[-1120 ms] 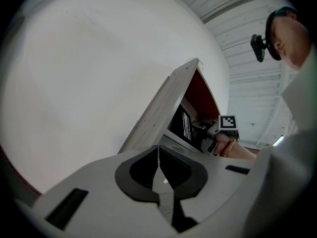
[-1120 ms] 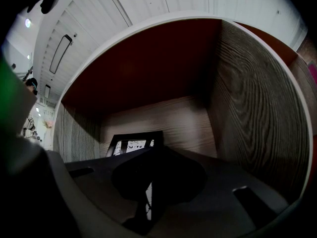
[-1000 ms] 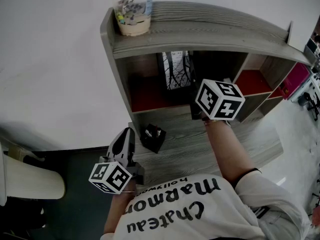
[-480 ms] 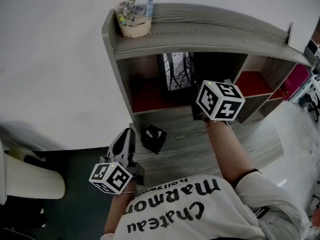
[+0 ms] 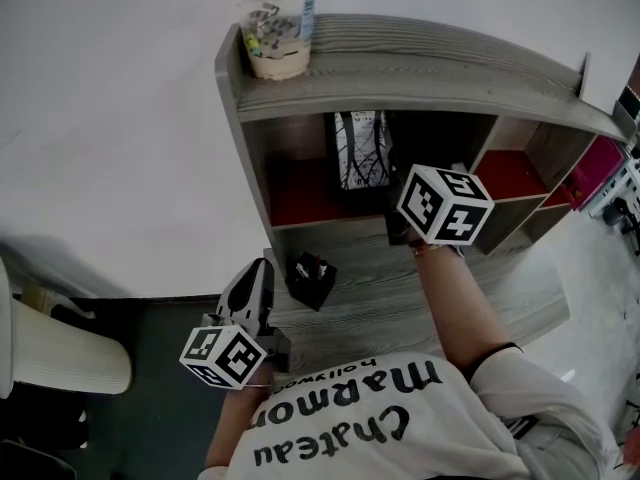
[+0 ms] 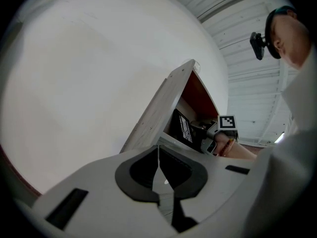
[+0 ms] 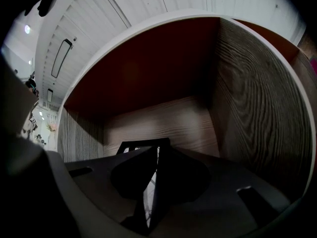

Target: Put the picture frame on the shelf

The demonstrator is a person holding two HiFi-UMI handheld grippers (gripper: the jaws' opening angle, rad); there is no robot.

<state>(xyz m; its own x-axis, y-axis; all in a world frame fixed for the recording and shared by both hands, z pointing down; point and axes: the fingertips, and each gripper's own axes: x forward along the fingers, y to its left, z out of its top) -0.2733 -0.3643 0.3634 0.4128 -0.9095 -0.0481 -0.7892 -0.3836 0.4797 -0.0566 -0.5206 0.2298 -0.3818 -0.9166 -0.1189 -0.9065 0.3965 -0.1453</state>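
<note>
- Head view shows us the picture frame (image 5: 360, 150) upright inside the left, red-backed compartment of the shelf (image 5: 420, 63), its tree print facing out.
- We cannot tell whether its foot already rests on the compartment floor or hangs just above it.
- Looking along the right gripper (image 5: 398, 226), we see its jaws clenched on the frame's edge, a pale sliver of the print between them and the compartment's back wall ahead.
- Our left gripper (image 5: 258, 266) hangs low by the bench (image 5: 400, 298) edge, well apart from the shelf, its jaws pressed together on nothing.
- On the bench, a small black object (image 5: 312, 278) lies in front of the shelf; a clear cup (image 5: 278, 28) stands on the shelf's top.
- We judge the task nearly done: the frame is in place, and what is left is to settle it, let go, and draw the right gripper out without tipping it.
</note>
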